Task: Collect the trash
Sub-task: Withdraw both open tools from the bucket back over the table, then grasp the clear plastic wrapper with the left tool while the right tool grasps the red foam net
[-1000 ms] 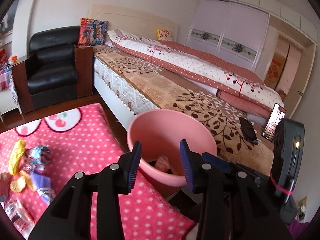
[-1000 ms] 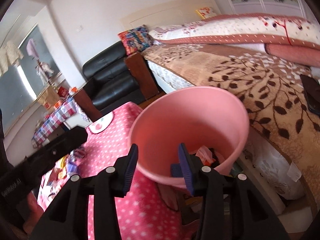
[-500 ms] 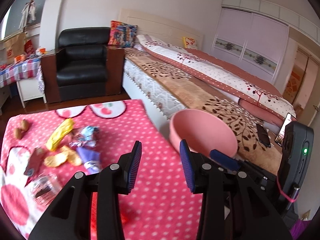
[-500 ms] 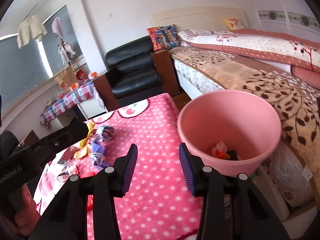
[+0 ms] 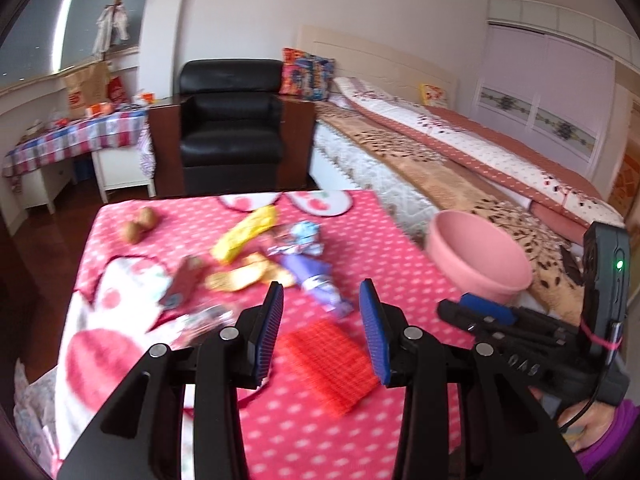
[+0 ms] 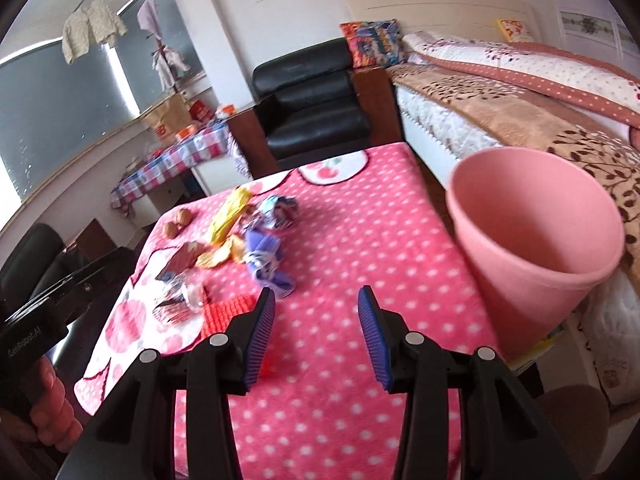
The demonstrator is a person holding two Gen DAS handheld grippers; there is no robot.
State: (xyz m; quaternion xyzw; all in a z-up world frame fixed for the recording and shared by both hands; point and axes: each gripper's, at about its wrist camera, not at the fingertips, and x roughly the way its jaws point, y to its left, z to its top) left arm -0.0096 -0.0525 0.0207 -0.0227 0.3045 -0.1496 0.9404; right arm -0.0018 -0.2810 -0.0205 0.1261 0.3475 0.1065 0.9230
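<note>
Swinging away from the round pink plastic bin [image 6: 536, 240], both views now face the littered worktop [image 6: 360, 240] covered in pink polka-dot fleece; a second ago each looked straight into the bin's mouth. Judgement: a drop-off is finished and the next pick-up is starting. The bin stands off the worktop's right edge, beside the bed [image 5: 440, 168]. Remaining trash lies at the far left: a yellow crinkled wrapper [image 5: 244, 234], a purple foil packet [image 5: 316, 280], a blue-and-white crumpled wrapper [image 6: 278, 210] and a clear crushed plastic piece [image 6: 184, 292]. A flat red textured sheet [image 5: 328, 364] lies nearest, directly below the left tongs [image 5: 322, 328]. Left tongs: spread wide, holding nothing, touching nothing. Right tongs [image 6: 316, 332]: likewise parted and empty, above bare fleece.
</note>
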